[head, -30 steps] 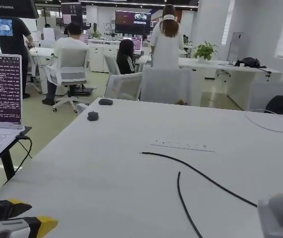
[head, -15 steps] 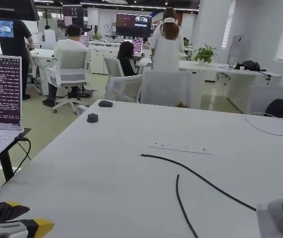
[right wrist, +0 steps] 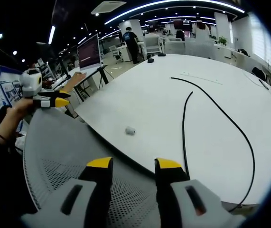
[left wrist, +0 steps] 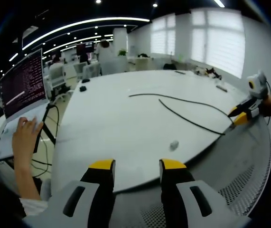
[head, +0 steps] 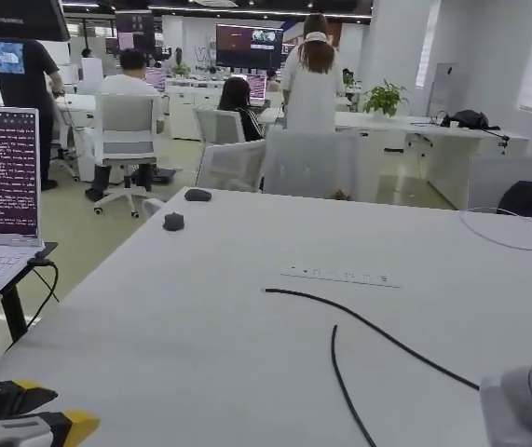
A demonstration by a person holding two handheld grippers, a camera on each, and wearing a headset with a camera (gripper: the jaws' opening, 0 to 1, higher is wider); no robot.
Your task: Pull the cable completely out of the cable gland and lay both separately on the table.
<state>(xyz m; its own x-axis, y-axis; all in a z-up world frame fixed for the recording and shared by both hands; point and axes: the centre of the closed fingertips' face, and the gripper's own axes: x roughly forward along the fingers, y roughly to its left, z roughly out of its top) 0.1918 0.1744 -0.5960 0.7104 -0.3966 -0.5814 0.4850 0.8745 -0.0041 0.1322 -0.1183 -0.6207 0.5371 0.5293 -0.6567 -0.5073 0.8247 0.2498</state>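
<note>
Table (left wrist: 126, 123) ahead, left hand-held gripper (left wrist: 137, 166) agape

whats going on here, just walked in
A person holds the left gripper and the right gripper open and empty, just off the near edge of the white table. The long black cable lies loose on it, and the small pale cable gland lies apart from it near that edge.
</note>
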